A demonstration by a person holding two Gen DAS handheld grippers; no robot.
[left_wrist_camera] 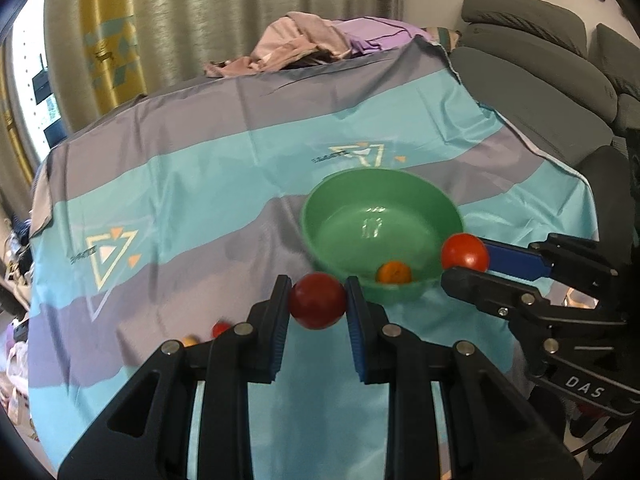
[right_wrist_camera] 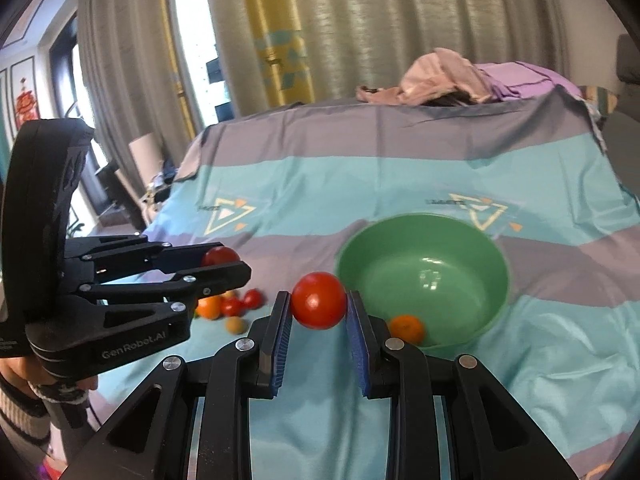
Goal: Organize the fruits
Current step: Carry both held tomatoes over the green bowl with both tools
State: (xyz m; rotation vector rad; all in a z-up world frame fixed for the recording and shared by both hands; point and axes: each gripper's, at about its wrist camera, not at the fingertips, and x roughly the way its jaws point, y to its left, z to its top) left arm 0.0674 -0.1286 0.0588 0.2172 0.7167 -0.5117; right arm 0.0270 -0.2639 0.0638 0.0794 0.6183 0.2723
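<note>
**Left wrist view: two grips, one bowl**

Left gripper (left_wrist_camera: 318,300) clamps a dark red tomato (left_wrist_camera: 317,301). Right gripper (left_wrist_camera: 466,262), entering from the right, clamps a bright red tomato (left_wrist_camera: 465,251) at the green bowl (left_wrist_camera: 340,208) rim. One orange fruit (left_wrist_camera: 394,273) lies inside. Striped cloth (left_wrist_camera: 180,184) beneath.

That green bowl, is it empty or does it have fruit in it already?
Nearly empty. The green bowl stands upright and holds one small orange fruit near its front wall; the rest of its inside is bare.
</note>
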